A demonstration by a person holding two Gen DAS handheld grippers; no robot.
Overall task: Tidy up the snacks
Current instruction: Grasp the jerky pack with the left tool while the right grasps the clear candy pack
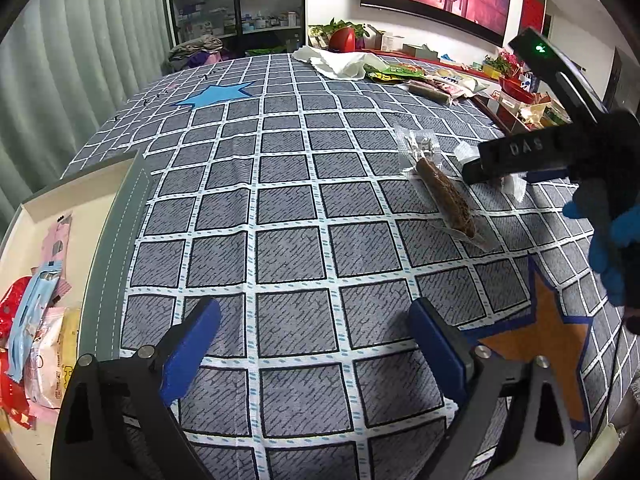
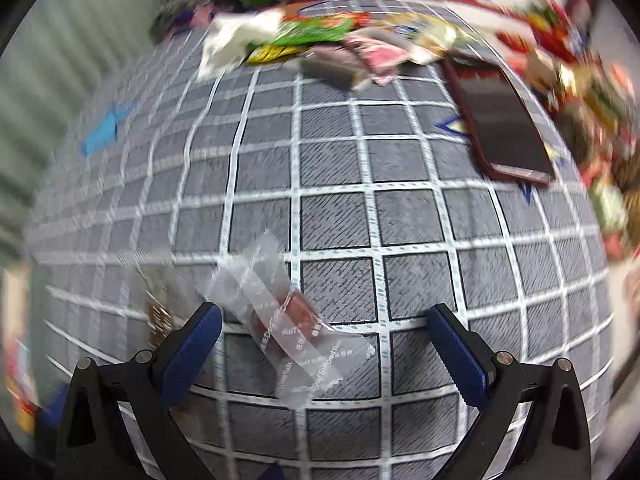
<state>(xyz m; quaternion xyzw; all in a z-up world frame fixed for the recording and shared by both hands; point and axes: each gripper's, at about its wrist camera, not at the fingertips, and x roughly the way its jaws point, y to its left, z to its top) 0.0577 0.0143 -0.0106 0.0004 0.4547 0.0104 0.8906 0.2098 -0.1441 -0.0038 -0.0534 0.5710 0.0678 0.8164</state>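
Observation:
A small snack in a clear wrapper with white lettering [image 2: 292, 328] lies on the checked cloth between my right gripper's open fingers [image 2: 324, 344], nearer the left finger. In the left wrist view the right gripper [image 1: 496, 164] hovers over that white-edged packet [image 1: 514, 184]. A brown snack bar in clear wrap [image 1: 444, 196] lies just left of it. My left gripper [image 1: 314, 344] is open and empty above the cloth. A white tray [image 1: 80, 196] with several snack packets sits at the left.
A pile of snack packets [image 1: 424, 76] and a white cloth [image 1: 340, 62] lie at the table's far side. A dark phone [image 2: 500, 124] lies at the right. More packets crowd the right edge [image 2: 600, 120]. The right wrist view is blurred.

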